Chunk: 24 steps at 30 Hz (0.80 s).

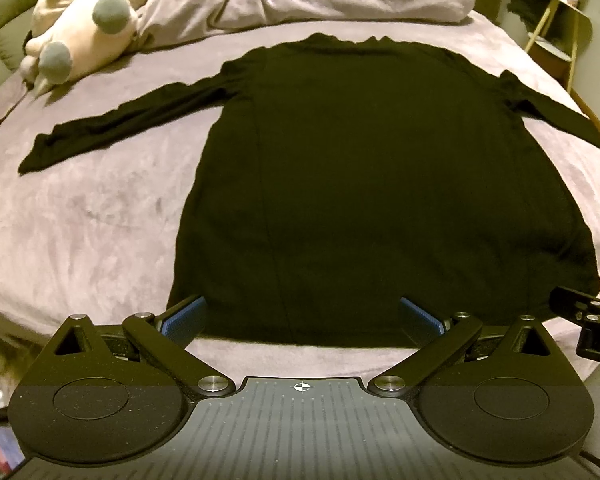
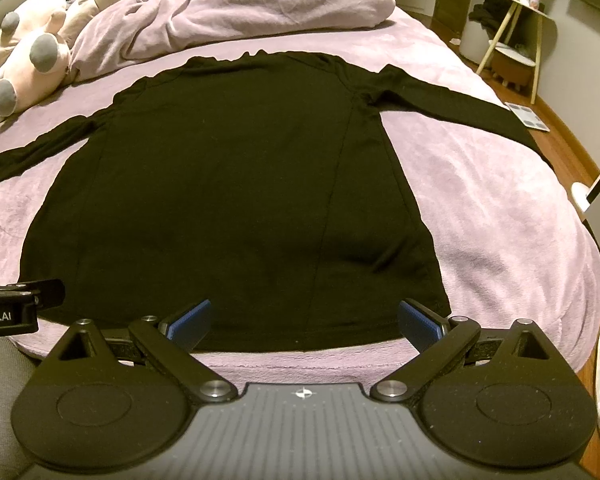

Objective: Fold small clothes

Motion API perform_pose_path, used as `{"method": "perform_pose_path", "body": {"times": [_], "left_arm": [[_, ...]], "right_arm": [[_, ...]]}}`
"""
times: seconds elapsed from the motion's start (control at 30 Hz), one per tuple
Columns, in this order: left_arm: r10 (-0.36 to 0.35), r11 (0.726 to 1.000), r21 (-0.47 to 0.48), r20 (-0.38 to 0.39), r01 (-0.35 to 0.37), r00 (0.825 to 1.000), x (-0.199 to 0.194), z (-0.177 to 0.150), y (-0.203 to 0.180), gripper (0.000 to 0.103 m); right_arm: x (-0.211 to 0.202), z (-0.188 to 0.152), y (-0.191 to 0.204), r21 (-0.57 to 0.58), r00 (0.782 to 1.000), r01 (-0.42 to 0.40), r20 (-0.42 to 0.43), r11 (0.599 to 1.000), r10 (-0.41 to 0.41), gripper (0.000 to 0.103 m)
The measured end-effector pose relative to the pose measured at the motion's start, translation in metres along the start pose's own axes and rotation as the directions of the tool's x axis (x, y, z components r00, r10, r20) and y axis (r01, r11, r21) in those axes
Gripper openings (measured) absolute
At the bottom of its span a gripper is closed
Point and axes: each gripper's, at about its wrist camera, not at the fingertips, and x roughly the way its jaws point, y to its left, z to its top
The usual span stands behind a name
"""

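Observation:
A black long-sleeved shirt (image 1: 372, 184) lies flat on the bed, hem toward me, both sleeves spread out to the sides. It also shows in the right wrist view (image 2: 236, 184). My left gripper (image 1: 303, 316) is open and empty, hovering at the hem's left half. My right gripper (image 2: 305, 318) is open and empty, hovering at the hem's right half. The blue pads (image 1: 184, 318) stand wide apart. The right gripper's body shows at the edge of the left view (image 1: 588, 320).
The bed has a lilac fleece cover (image 1: 84, 224). A bunched lilac blanket (image 2: 236, 8) and a pink plush toy (image 2: 28, 52) lie at the head. A side table (image 2: 516, 36) and wooden floor (image 2: 572, 140) are to the right.

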Motion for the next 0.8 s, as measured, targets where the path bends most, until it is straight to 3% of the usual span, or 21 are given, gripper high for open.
{"method": "perform_pose_path", "body": {"times": [0.4,0.8], "left_arm": [[0.009,1.0,-0.011,-0.038,-0.009,0.999,0.016,0.0,0.001,0.103],[-0.001,0.999,-0.049,-0.098,-0.004,0.995,0.053,0.006,0.006,0.103]], "right_arm": [[0.013,0.0,-0.003,0.01,0.999,-0.029,-0.015,1.0,0.029,0.099],[0.043,0.004,-0.019,0.043,0.989,-0.151,0.001,0.988,0.151,0.099]]}}
